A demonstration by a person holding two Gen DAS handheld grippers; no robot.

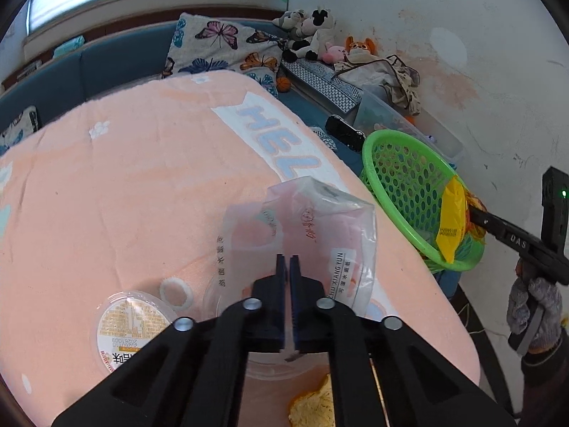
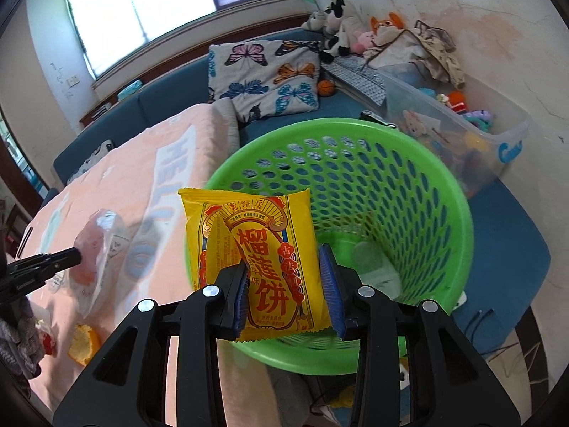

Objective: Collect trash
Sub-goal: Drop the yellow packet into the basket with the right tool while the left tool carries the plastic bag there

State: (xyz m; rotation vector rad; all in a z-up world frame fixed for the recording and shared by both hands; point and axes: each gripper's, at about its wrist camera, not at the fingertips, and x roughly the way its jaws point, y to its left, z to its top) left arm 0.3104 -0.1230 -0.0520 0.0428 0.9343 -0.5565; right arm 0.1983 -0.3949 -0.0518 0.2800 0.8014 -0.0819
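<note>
My left gripper is shut on a crumpled clear plastic bag that rests on the peach towel. In the right wrist view that left gripper reaches in from the left with the clear bag at its tip. My right gripper is shut on a yellow snack packet, held upright just over the near rim of the green mesh basket. The left wrist view shows the basket beyond the table's right edge, with the packet and right gripper at its rim.
A round labelled plastic lid and an orange peel lie on the towel near my left gripper. Behind the basket stand a clear bin of toys, a butterfly pillow and plush toys on a blue sofa.
</note>
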